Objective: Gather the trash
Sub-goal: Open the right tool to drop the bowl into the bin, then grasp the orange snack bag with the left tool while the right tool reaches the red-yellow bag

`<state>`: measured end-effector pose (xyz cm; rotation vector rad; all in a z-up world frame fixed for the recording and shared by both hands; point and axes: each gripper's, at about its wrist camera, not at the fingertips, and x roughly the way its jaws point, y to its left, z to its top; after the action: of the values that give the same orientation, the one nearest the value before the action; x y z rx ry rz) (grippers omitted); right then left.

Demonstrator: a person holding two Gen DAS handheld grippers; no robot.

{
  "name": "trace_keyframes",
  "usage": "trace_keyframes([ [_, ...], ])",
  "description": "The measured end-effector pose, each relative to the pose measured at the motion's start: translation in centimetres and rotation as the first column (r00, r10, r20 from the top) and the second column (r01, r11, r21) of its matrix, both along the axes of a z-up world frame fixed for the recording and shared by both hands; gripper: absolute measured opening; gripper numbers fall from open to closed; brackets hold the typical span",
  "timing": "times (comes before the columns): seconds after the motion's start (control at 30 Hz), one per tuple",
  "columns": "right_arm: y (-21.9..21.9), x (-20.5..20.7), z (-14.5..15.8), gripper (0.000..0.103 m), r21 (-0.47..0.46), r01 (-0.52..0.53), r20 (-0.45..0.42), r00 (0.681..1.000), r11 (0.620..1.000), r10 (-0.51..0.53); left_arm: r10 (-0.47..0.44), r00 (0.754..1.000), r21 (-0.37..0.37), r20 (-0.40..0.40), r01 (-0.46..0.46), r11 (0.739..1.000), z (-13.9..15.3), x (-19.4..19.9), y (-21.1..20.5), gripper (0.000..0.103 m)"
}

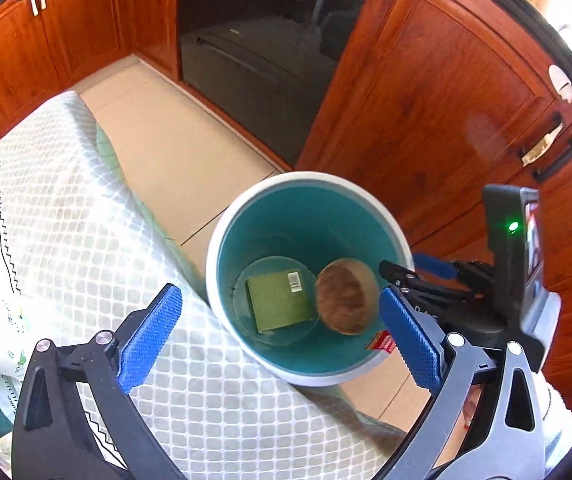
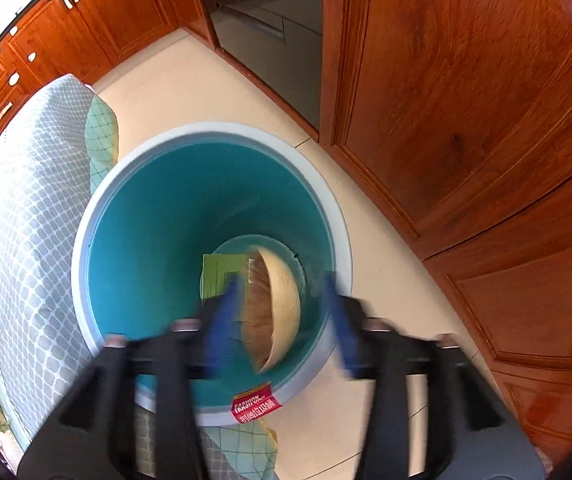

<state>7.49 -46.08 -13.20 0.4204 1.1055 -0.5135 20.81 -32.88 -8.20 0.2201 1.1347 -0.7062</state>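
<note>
Bin (image 1: 221, 236) on floor (image 1: 173, 148), beside perhaps table (image 1: 57, 216)

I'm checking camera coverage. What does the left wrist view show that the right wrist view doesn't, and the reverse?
Only the left wrist view shows the right gripper from outside, poised at the bin's rim, and the barcode on the flat green box. Its own left gripper stands wide open and empty.

Only the right wrist view shows the pale, hollow inside of the brown half-shell bowl, and readable lettering on the red sticker.

Both show the teal-lined white round bin, box, bowl, the white lattice-patterned cloth and orange-brown wooden cabinets.
</note>
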Motion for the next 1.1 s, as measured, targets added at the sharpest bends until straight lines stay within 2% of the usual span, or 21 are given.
trace_keyframes([
  [0.07, 0.2, 0.0, 0.3, 0.063, -0.021, 0.001, 0.004, 1.0, 1.0, -0.001, -0.001, 1.0, 0.011, -0.006, 0.001, 1.0, -0.1, 0.0, 0.3, 0.099],
  [0.1, 0.3, 0.0, 0.4, 0.073, -0.021, 0.002, 0.003, 1.0, 1.0, -0.002, -0.001, 1.0, 0.014, -0.01, 0.001, 1.0, -0.1, 0.0, 0.7, 0.099],
  [0.27, 0.9, 0.0, 1.1, 0.081, -0.035, 0.003, -0.005, 1.0, 0.999, -0.003, -0.002, 1.0, 0.013, -0.009, 0.002, 1.0, 0.2, -0.6, 2.0, 0.099],
  [0.5, 2.2, -0.5, 2.6, 0.083, -0.041, 0.002, -0.009, 1.0, 0.999, -0.003, 0.009, 1.0, 0.009, -0.004, -0.009, 1.0, 1.1, -1.9, 3.7, 0.099],
  [0.57, 2.7, -0.9, 3.1, 0.086, -0.043, -0.001, -0.008, 1.0, 0.999, 0.001, 0.019, 1.0, 0.008, 0.002, -0.019, 1.0, 1.4, -2.4, 4.6, 0.099],
  [0.73, 5.0, -1.5, 4.5, 0.086, -0.05, -0.022, 0.007, 1.0, 0.999, 0.022, 0.042, 0.999, 0.012, 0.023, -0.042, 0.999, 2.3, -4.2, 7.6, 0.099],
  [1.0, 11.3, -1.7, 6.2, 0.086, -0.028, -0.12, 0.021, 0.993, 0.992, 0.12, 0.13, 0.99, 0.007, 0.055, -0.131, 0.991, 3.4, -6.8, 16.0, 0.099],
  [1.1, 14.7, -1.3, 6.8, 0.086, -0.04, -0.18, 0.02, 0.983, 0.983, 0.181, 0.159, 0.983, 0.031, 0.088, -0.162, 0.986, 3.8, -7.7, 19.6, 0.099],
])
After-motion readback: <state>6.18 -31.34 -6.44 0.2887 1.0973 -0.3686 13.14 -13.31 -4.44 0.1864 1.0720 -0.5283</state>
